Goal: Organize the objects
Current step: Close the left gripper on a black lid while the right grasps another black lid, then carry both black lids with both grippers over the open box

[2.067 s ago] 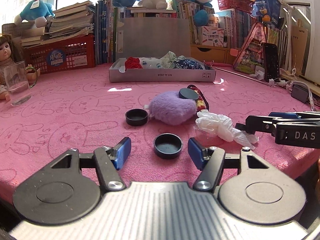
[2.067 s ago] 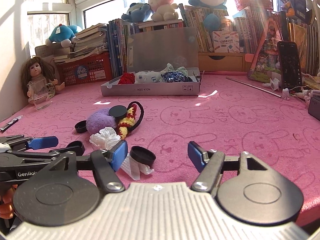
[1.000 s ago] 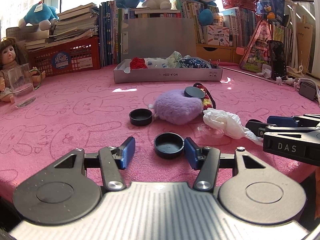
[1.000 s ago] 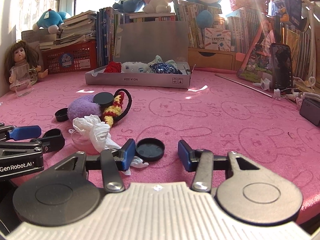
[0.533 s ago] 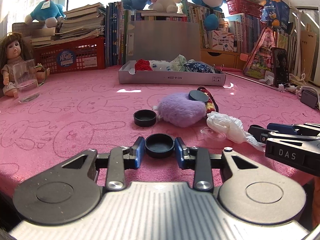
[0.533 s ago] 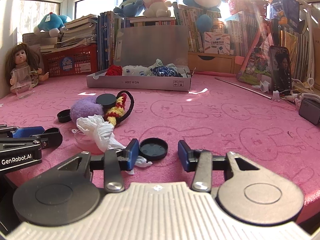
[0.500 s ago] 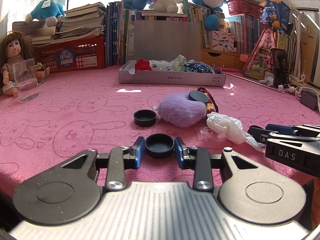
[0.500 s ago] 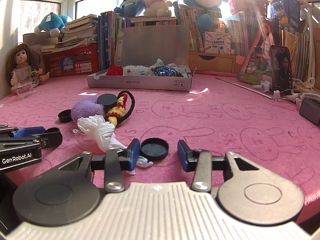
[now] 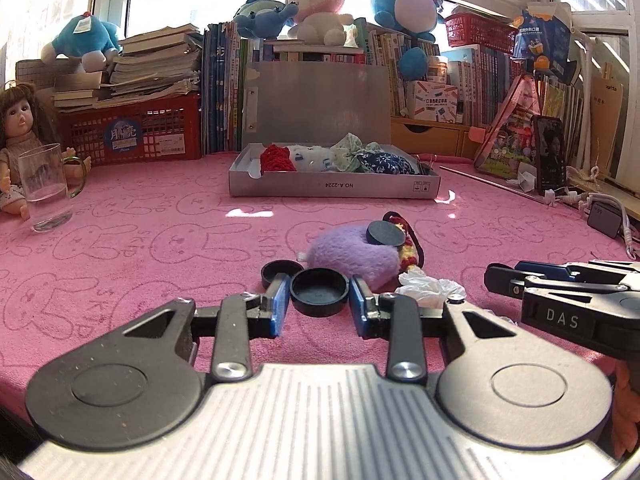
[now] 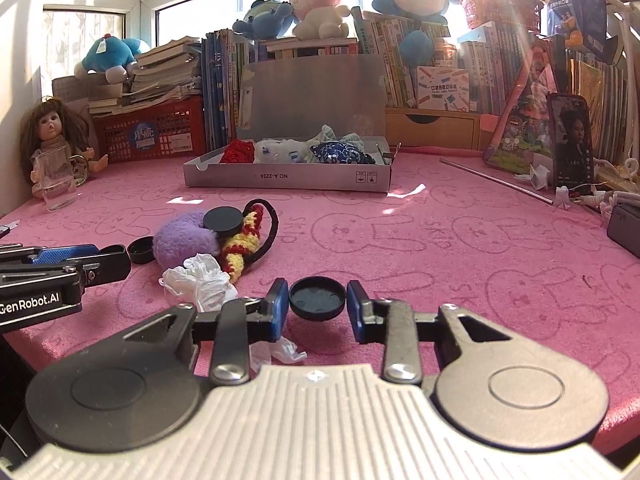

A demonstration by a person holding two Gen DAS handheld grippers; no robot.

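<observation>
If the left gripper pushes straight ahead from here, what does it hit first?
The left gripper is shut on a black cap. Straight ahead, that cap would likely meet the purple plush first; the second cap sits slightly left. Depth is unclear.

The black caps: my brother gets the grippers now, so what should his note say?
Left gripper: shut on a black cap, lifted just off the pink cloth.
Right gripper: shut on another cap, also raised.
A third cap lies by the purple plush; a fourth sits on the plush, next to the hair tie. White plastic wrap lies nearby.
Done: both caps picked up. The grey box already holds soft things.
Left: probably put the caps away, then the rest.
</observation>
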